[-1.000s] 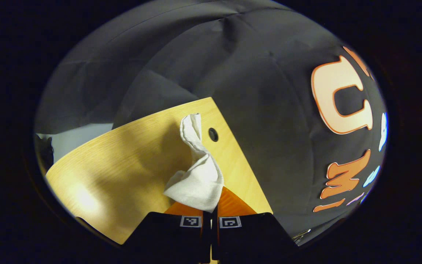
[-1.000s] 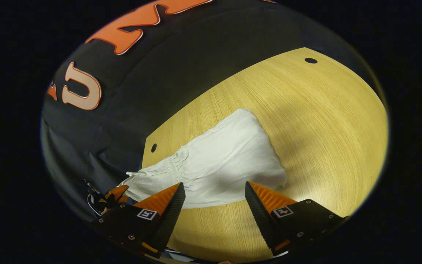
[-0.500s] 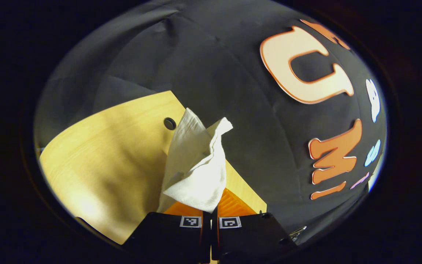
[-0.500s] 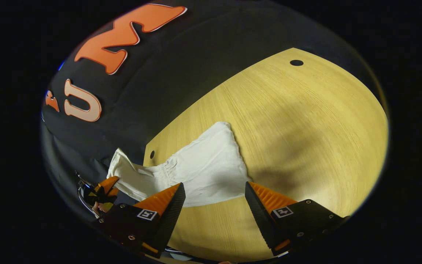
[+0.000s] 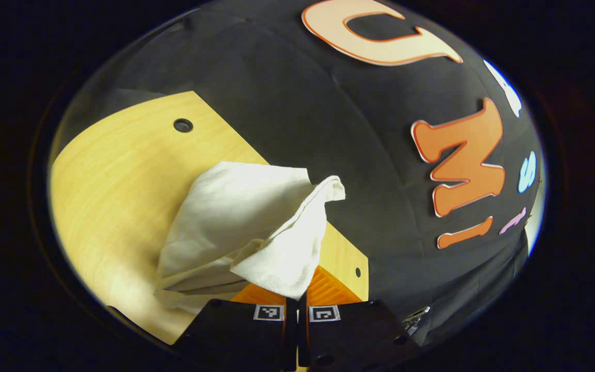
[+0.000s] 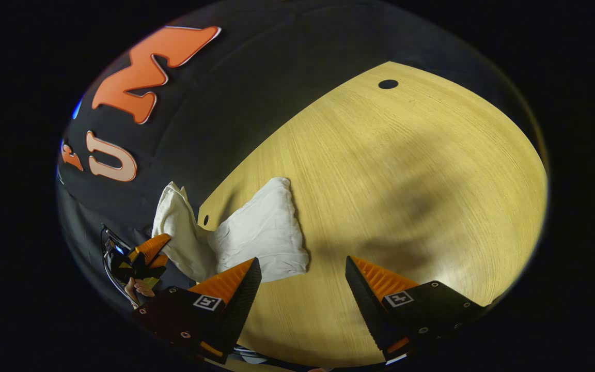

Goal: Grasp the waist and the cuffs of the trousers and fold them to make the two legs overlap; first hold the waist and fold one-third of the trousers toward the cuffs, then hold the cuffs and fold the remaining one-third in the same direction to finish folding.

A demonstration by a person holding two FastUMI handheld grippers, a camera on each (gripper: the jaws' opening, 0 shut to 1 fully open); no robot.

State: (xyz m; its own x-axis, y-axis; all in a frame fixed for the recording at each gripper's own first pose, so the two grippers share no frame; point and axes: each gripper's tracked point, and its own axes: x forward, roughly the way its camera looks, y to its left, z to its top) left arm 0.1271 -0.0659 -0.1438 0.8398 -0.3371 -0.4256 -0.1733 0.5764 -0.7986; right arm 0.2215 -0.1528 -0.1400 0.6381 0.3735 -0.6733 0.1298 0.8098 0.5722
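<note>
White trousers (image 5: 235, 217) lie bunched on the wooden table (image 5: 116, 175). My left gripper (image 5: 296, 302) is shut on an edge of the cloth, which rises from the fingers and drapes down to the tabletop. In the right gripper view the trousers (image 6: 261, 232) form a small heap near the table's left edge, with one part lifted off the table toward the left gripper (image 6: 145, 256) at the far left. My right gripper (image 6: 302, 281) is open just above the table, its left finger (image 6: 235, 281) in front of the heap's near edge, nothing between the fingers.
The black booth cloth (image 5: 328, 129) hangs close behind the table's edge. The table has small round holes (image 5: 183, 125) near its corners, one of these holes (image 6: 388, 83) at the far side in the right gripper view. Bare wood (image 6: 406, 181) stretches to the right of the trousers.
The left gripper has carried its held edge of the trousers across, and the cloth has gathered from a spread sheet into a smaller heap. The right gripper stays open in about the same place.
</note>
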